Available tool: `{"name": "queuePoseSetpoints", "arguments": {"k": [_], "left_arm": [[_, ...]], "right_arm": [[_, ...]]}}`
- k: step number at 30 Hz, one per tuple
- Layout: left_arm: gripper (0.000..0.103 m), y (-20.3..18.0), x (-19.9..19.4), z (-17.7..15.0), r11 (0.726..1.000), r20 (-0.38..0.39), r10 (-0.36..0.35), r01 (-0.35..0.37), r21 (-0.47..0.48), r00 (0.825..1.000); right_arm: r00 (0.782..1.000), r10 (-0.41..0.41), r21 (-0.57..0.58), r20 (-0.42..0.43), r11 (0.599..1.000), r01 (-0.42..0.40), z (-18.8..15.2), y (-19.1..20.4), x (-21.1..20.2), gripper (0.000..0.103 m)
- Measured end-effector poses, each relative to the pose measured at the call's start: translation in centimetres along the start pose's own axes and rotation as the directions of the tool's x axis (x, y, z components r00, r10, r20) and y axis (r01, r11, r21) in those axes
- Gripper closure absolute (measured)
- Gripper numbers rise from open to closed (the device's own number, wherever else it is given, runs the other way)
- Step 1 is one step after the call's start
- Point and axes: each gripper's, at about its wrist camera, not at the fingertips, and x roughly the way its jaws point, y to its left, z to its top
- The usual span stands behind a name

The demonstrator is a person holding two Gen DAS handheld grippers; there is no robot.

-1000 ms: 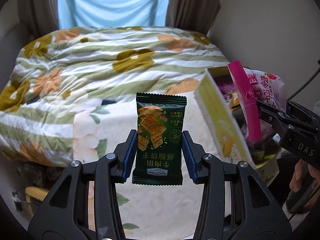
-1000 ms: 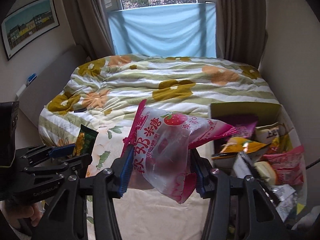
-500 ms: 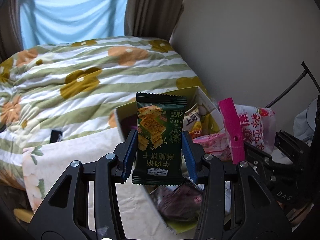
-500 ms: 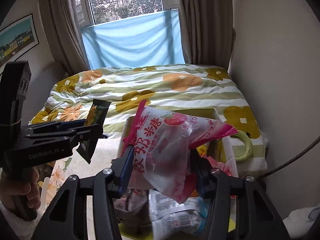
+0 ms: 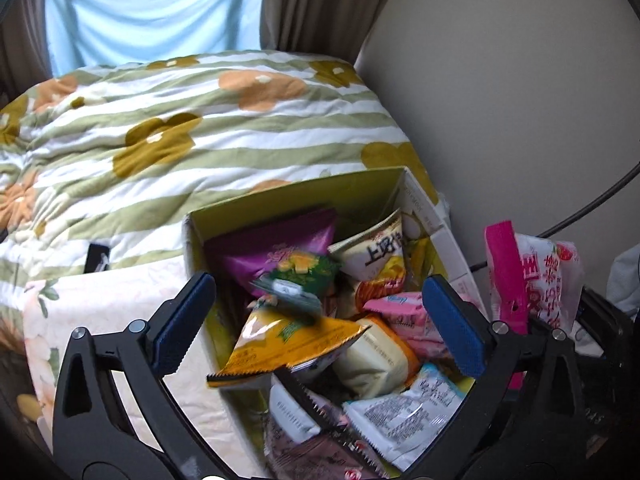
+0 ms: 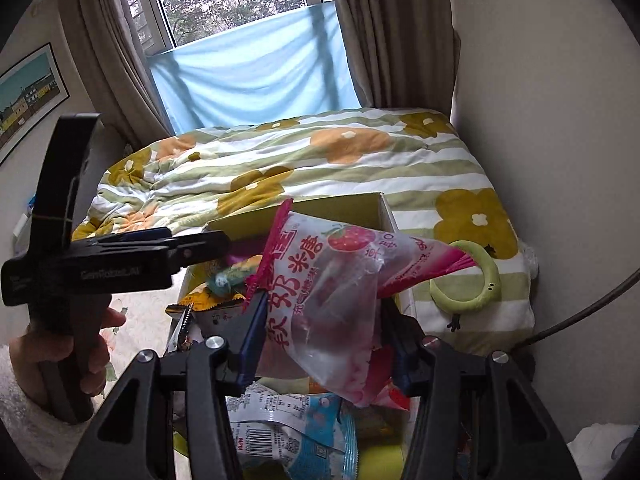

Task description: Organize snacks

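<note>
Fingers of the left gripper [image 5: 318, 320] stand spread wide above the open yellow box [image 5: 304, 196], a blurred green packet [image 5: 298, 280] loose between them over the heaped snacks. Right gripper [image 6: 326, 340] pinches a pink strawberry candy bag [image 6: 340, 296] over the box's near end. Box sits on the bed [image 5: 200, 120], close to the wall [image 5: 500, 100].

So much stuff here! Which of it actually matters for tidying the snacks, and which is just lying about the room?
Part of the job:
- yellow cardboard box of snacks
- green cracker packet, blurred, over the box
- strawberry candy bag, held
- left gripper, jaws open
- right gripper

Just lying about:
- floral quilt
- green ring on the bed
- framed picture
- curtains
</note>
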Motion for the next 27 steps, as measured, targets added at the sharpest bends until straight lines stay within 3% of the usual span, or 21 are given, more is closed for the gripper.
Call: {"name": "queuePoseSetpoints", "arguments": {"k": [7, 16, 18, 20, 22, 27], "left_arm": [[0.001, 0.5, -3.6, -3.1, 0.996, 0.07, 0.081, -0.084, 0.039, 0.994], [0.001, 2.0, -6.0, -5.3, 0.99, 0.075, 0.141, -0.14, -0.021, 0.987], [0.001, 2.3, -6.2, -5.6, 0.986, 0.066, 0.164, -0.163, -0.029, 0.984], [0.001, 2.7, -6.6, -6.3, 0.983, 0.064, 0.183, -0.182, -0.031, 0.981], [0.001, 3.1, -7.1, -6.7, 0.98, 0.071, 0.197, -0.195, -0.034, 0.978], [0.001, 3.9, -8.4, -8.3, 0.981, 0.08, 0.19, -0.187, -0.049, 0.978]], "right_arm": [[0.999, 0.048, -0.026, -0.019, 0.998, -0.049, 0.5, -0.1, 0.6, 0.055], [0.991, 0.105, -0.084, -0.08, 0.99, -0.112, 3.2, 1.2, 4.3, 0.052], [0.988, 0.127, -0.089, -0.089, 0.987, -0.135, 3.9, 1.5, 5.1, 0.047], [0.989, 0.116, -0.084, -0.087, 0.989, -0.123, 4.1, 1.4, 5.4, 0.019], [0.993, 0.101, -0.072, -0.066, 0.992, -0.106, 4.1, 1.2, 4.9, 0.004], [0.996, 0.067, -0.056, -0.063, 0.996, -0.07, 2.2, 1.5, 3.5, 0.002]]}}
